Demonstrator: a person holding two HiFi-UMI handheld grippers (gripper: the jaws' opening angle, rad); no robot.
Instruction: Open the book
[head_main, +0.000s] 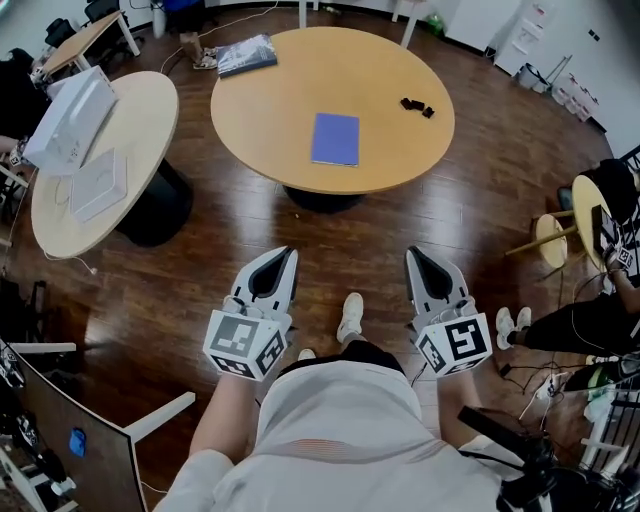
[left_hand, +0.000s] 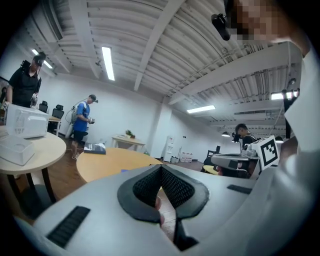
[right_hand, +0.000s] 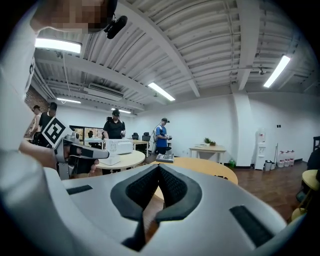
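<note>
Blue book (head_main: 335, 138) lies closed on far counter (head_main: 280, 110), well apart from both grippers. Fingers of left gripper (head_main: 283, 256) and right gripper (head_main: 414, 256) pressed together, nothing between. Best: step in, part fingers, pin one side, lift cover edge gently.

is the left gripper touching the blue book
Apart. The head view shows the left gripper over the floor, well short of the round table where the blue book lies.

Dark glossy wood-plank floor (head_main: 470, 250). Round light-wood table (head_main: 400, 150) centre, 2nd round light-wood table (head_main: 150, 110) at left. White walls (left_hand: 130, 115), white beamed ceiling (left_hand: 150, 40) w/ fluorescent strip lights (left_hand: 107, 62).
</note>
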